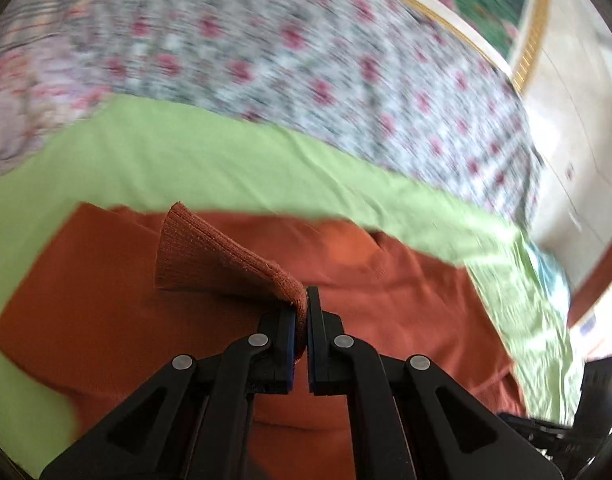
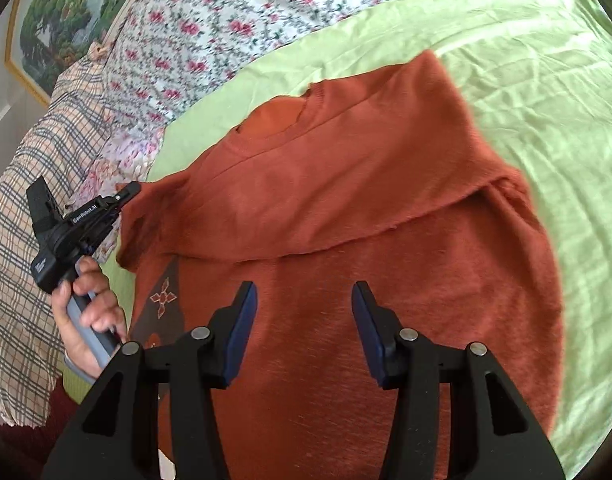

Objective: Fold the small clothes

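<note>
**Carrying the cuff across the sweater**

Pinching the ribbed cuff (image 1: 226, 258) between closed pads, our left gripper (image 1: 302, 316) holds the end of a sleeve lifted off the rust-orange sweater (image 2: 385, 280). In the right wrist view we see the same left gripper (image 2: 126, 192) at the sweater's left edge, in a person's hand (image 2: 88, 308), with cloth bunched up at its tip. Our right gripper (image 2: 304, 308) hovers over the sweater's middle, jaws about half apart and nothing between them.

Outward from there, the sweater lies flat on the green sheet (image 2: 545, 120) of the bed, collar (image 2: 290, 120) away from us, hem toward us, so its long axis runs straight ahead of the right gripper. One sleeve (image 2: 385, 184) already lies folded across the chest. Beyond the sheet lie a floral quilt (image 2: 210, 20) and a plaid cloth (image 2: 26, 216).

We judge the coming move turns on the left hand: the held sleeve must travel rightward, across the body's long axis, while the right gripper, nearer the centre, can pin the cloth.
</note>
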{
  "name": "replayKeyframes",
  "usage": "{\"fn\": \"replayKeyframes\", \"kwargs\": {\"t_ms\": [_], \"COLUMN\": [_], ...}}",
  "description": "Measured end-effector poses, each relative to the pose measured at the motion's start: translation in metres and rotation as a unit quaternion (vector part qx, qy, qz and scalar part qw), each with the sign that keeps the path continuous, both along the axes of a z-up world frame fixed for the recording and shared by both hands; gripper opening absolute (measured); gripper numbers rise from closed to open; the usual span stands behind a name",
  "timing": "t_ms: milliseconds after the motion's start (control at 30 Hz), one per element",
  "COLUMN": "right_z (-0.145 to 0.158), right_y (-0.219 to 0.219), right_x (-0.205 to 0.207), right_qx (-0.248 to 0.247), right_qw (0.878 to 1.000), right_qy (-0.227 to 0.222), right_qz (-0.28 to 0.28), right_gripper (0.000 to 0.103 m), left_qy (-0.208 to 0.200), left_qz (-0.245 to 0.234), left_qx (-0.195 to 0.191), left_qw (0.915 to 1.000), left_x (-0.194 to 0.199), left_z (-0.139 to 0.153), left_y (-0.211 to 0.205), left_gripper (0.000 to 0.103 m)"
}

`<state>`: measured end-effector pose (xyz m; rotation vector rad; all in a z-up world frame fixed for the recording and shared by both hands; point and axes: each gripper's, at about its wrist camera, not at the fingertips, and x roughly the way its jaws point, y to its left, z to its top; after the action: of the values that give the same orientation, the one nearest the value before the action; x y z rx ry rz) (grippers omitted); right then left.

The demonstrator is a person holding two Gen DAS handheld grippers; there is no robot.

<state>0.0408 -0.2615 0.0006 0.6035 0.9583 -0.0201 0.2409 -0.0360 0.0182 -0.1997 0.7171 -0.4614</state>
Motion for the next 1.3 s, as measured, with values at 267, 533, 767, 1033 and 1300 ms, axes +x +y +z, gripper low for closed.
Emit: {"fn": "replayKeyframes", "kwargs": {"t_ms": [267, 533, 767, 1033, 1300], "right_z": [0.002, 0.009, 0.012, 0.002, -0.036], "right_y": [-0.013, -0.001, 0.050, 0.129, 0.167], "right_x": [-0.006, 0.014, 0.061, 0.131, 0.186], "right_qx": [-0.009, -0.027, -0.076, -0.179, -0.257], "right_qw": [1.000, 1.000, 0.993, 0.965, 0.936], "right_qy": [-0.004, -0.012, -0.020, -0.027, 0.002], "right_qz": [-0.025, 0.000, 0.091, 0.190, 0.241], "right_gripper": [0.051, 0.051, 0.051, 0.051, 0.013], "left_qy": [0.052, 0.060, 0.074, 0.118, 0.117], "left_qz": [-0.058, -0.057, 0.074, 0.172, 0.184], "left_qx": [0.063, 0.072, 0.082, 0.086, 0.093], "left_qw": [0.9949, 0.9940, 0.9911, 0.9742, 0.9714], "left_x": [0.005, -0.035, -0.057, -0.042, -0.029], "left_z": [-0.049, -0.046, -0.051, -0.073, -0.074], "left_y": [-0.063, -0.025, 0.073, 0.142, 0.138], "left_gripper": [0.015, 0.055, 0.055, 0.054, 0.055]}}
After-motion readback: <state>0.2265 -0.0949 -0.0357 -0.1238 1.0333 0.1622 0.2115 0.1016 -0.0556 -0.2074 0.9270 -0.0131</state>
